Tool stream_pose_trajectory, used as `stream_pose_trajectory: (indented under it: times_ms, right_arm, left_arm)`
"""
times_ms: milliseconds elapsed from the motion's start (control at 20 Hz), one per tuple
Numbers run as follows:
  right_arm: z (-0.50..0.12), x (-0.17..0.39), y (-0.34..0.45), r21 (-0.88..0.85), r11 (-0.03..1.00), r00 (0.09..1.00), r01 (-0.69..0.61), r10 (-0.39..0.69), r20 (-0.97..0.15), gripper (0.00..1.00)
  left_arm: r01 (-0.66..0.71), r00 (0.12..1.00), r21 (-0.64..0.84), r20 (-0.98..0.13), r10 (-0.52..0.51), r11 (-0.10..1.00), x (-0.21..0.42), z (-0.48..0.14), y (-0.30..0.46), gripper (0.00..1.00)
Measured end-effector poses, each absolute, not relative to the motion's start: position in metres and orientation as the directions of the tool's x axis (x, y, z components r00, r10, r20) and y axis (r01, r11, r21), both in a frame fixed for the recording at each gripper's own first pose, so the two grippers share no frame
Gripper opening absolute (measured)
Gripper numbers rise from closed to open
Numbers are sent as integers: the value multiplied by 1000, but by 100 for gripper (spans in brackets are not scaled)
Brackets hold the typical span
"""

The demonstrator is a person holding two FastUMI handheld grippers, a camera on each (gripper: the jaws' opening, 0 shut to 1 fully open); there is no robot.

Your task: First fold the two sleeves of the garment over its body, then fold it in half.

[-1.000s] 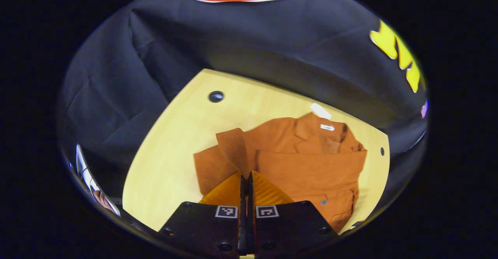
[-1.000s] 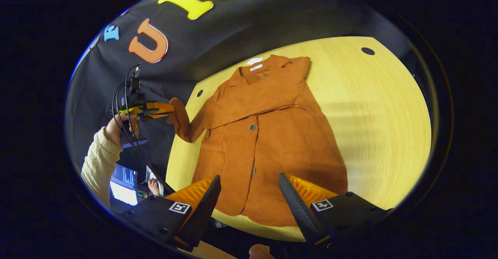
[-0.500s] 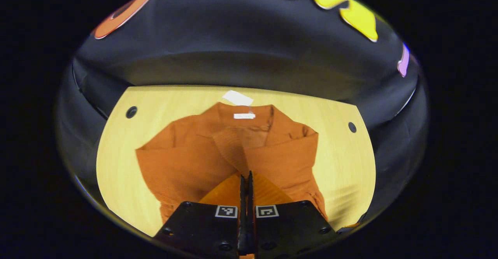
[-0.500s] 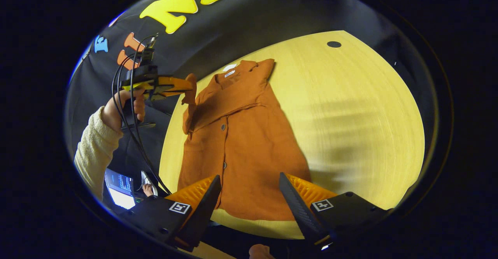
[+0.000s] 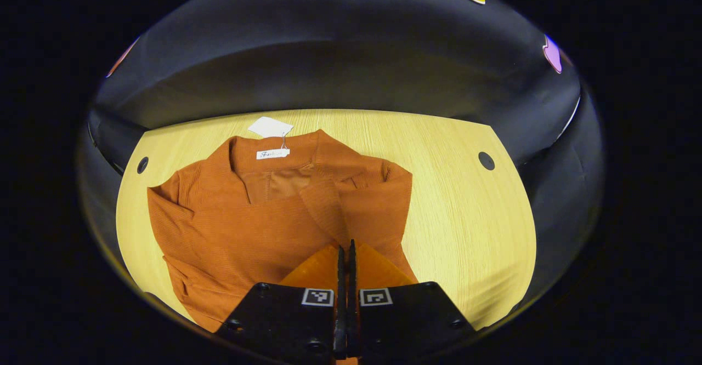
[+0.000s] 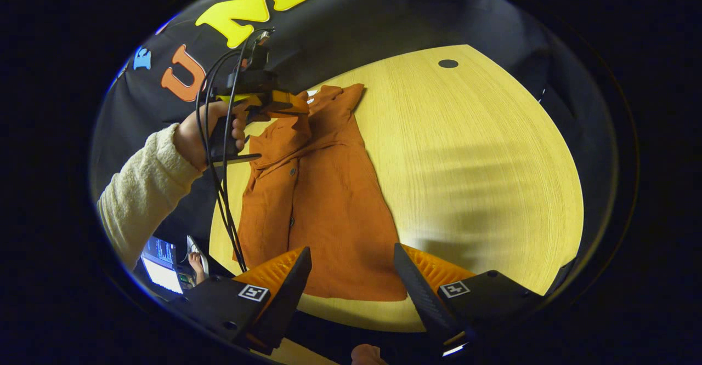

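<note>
Now in the left gripper view our left tool (image 5: 345, 252), clamped on the sleeve (image 5: 329, 203), has swung it over the garment (image 5: 230, 228) on the surface (image 5: 466, 222), while in the right gripper view our right tool (image 6: 351, 272) hovers apart above the hem, so the sleeve fold looks nearly done.

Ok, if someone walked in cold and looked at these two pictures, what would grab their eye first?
The rust-orange jacket spread buttons-up on the pale wooden table, with a white hang tag at its collar. Next, the left gripper, shut on a ribbed sleeve and carrying it over the jacket's chest; in the right gripper view a hand in a cream sleeve holds it. The right gripper hangs open above the hem.
</note>
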State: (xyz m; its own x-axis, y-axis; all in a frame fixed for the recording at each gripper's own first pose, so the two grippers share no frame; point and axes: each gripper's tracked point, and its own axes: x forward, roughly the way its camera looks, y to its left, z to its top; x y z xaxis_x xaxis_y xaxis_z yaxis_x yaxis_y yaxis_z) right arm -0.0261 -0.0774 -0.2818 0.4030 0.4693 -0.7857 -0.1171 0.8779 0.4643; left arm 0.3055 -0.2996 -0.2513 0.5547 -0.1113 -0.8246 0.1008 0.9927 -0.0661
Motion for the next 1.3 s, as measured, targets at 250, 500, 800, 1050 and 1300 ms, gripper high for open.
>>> stream_pose_trajectory:
  times_ms: [250,500,800,1050,1300]
  right_arm:
    - [-282,-25,-81,446,885,399,-134,460,-793,97]
    - [-277,-23,-72,437,885,403,-162,463,-789,97]
    - [-274,-22,-56,425,888,413,-175,458,-787,97]
    - [-272,-22,-32,423,886,419,-188,462,-782,97]
    - [-272,-24,0,425,881,418,-207,472,-776,97]
  left_arm:
    - [53,552,-135,-822,-142,989,308,-255,-302,8]
    - [36,566,-225,-798,-206,974,299,-250,-309,21]
    - [84,657,-204,-724,-208,975,277,-236,-279,84]
    - [57,702,-209,-687,-188,976,241,-232,-231,84]
    - [-52,733,-153,-677,-67,987,196,-228,-141,89]
